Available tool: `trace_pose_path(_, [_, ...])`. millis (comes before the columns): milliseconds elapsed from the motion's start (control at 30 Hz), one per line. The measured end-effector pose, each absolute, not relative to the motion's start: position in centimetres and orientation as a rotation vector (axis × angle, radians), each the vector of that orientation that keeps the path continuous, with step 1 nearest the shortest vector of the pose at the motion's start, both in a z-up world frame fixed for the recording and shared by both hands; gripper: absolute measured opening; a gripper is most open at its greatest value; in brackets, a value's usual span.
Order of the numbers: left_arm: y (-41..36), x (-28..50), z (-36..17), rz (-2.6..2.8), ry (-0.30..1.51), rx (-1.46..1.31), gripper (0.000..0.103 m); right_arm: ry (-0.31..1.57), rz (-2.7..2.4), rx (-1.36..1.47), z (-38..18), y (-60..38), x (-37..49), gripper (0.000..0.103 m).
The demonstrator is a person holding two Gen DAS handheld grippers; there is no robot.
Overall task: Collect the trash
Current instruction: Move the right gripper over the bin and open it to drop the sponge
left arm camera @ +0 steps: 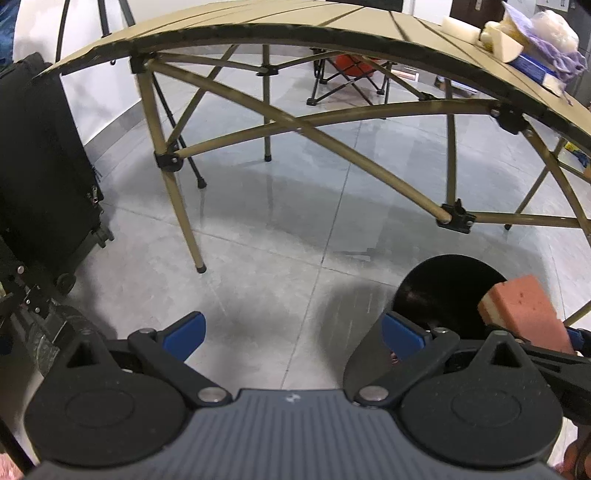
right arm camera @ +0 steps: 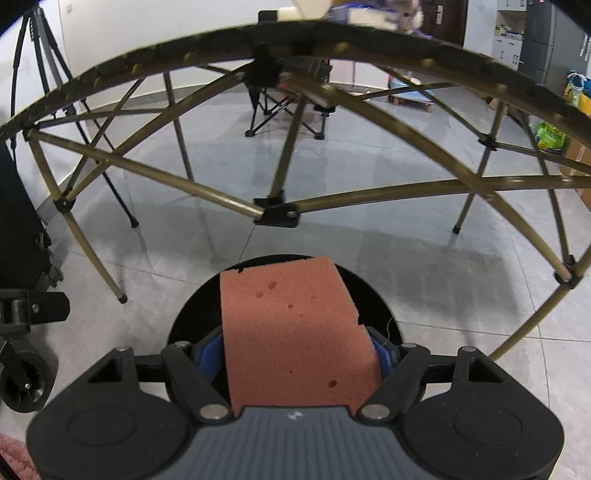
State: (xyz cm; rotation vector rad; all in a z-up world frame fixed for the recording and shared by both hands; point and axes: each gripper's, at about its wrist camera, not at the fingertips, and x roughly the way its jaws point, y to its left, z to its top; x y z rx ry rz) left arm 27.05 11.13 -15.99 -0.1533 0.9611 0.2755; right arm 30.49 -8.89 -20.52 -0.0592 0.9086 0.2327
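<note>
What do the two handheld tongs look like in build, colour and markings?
The left tongs and right tongs look alike: matte black linkage arms with silver pivot pins, two round black discs at the base, blue finger pads, and a ribbed grey-blue centre body bearing a small white logo. No cables or sleeves show.

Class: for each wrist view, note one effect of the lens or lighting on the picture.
Left wrist: fisheye bends the folding table edge into an arch; soft shadows on the glossy floor tiles. Right wrist: same bowing; table edge blurred, pink sponge sharp.
</note>
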Motion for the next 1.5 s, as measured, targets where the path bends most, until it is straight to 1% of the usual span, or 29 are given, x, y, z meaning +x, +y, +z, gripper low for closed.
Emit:
trace_pose_path(433, [13.7, 26.7, -17.3, 0.324, 1.004, -0.175, 0.103, 0.982, 0.248, -0.067, -23.1, -5.6, 32.1, 0.076])
trace_pose_path(933, [14.4, 26.8, -17.9, 0.336, 1.03, -0.185, 0.103, 1.019, 0.22, -0.057, -24.2, -5.6, 33.1, 0.077])
trace_pose_path(1033, [14.3, 26.7, -17.9, 0.333, 1.029, -0.184, 0.103, 1.028, 0.226, -0.033, -24.2, -5.9, 33.3, 0.081])
trace_pose_path(1067, [14.2, 26.6, -17.9, 0.332, 1.029, -0.183, 0.103, 1.037, 0.231, -0.022, -24.2, -6.1, 33.4, 0.087])
trace_pose_path(1100, [14.2, 26.6, -17.9, 0.331, 1.029, -0.183, 0.103, 1.047, 0.23, -0.015, -24.4, -6.2, 33.5, 0.099])
trace_pose_path(1133, [14.2, 26.7, -17.9, 0.331, 1.029, -0.182, 0.103, 1.059, 0.226, -0.016, -24.5, -6.3, 33.6, 0.103])
trace_pose_path(1500, [13.5, 26.5, -17.5, 0.317, 1.019, -0.174, 0.103, 1.044, 0.211, -0.023, -23.8, -7.3, 32.8, 0.103])
